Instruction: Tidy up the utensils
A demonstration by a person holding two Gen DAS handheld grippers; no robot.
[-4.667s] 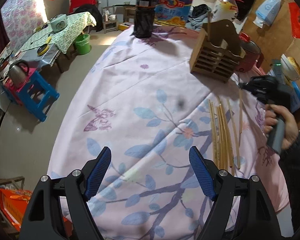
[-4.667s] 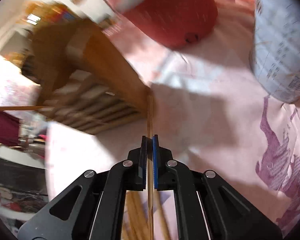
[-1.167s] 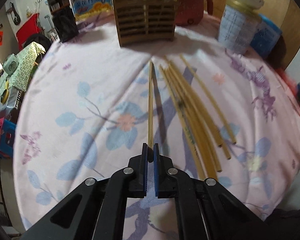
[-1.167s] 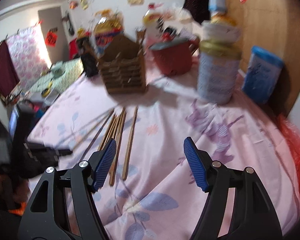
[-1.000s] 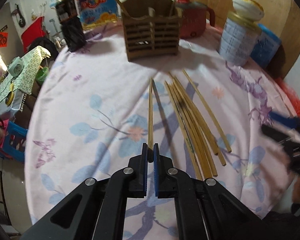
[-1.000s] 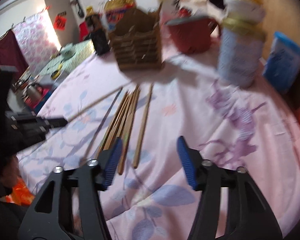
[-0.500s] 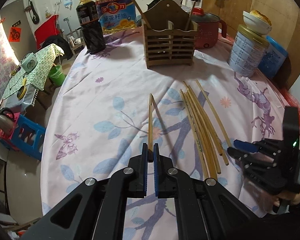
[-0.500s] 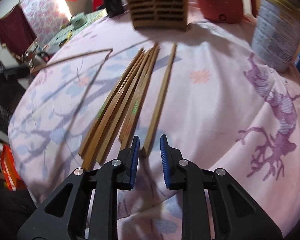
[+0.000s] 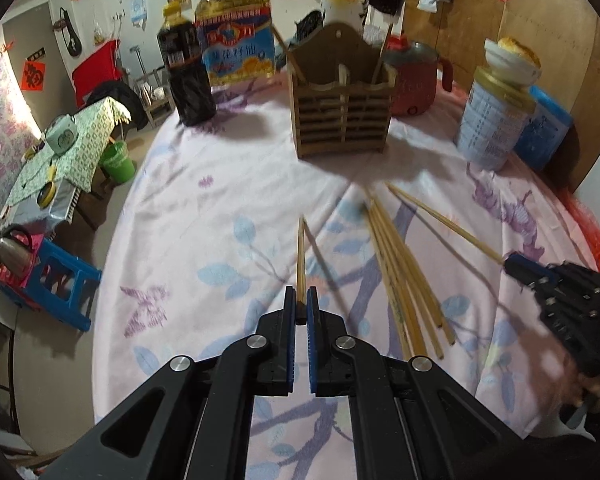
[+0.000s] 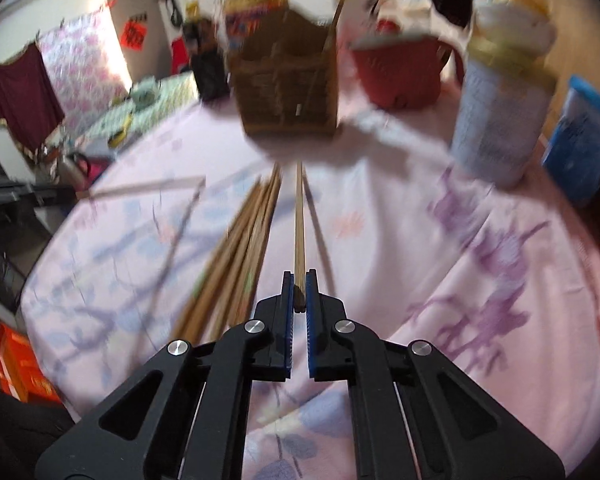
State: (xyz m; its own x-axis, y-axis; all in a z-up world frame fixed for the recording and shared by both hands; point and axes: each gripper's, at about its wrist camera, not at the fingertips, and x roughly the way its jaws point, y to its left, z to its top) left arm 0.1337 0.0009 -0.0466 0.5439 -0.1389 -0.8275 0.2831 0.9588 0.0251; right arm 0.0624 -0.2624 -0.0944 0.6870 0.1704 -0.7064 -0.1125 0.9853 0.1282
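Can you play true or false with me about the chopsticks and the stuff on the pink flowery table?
1. Each gripper's jaws pinch one chopstick. True: left gripper, right gripper.
2. The wooden holder lies tipped over. False: it stands upright.
3. Loose chopsticks lie on the tablecloth. True.
4. The red pot stands left of the holder. False: it stands right of it.

I count two grippers, my left (image 9: 299, 304) and my right (image 10: 299, 292), each clamped on one chopstick (image 9: 301, 258). About five more chopsticks lie in a bundle (image 9: 400, 276) on the cloth; blur hides the exact number. Two sticks stand in the one wooden holder (image 9: 342, 114). Behind it stand two bottles (image 9: 234, 36), one red pot (image 9: 414, 78) and one tin (image 9: 494, 120).
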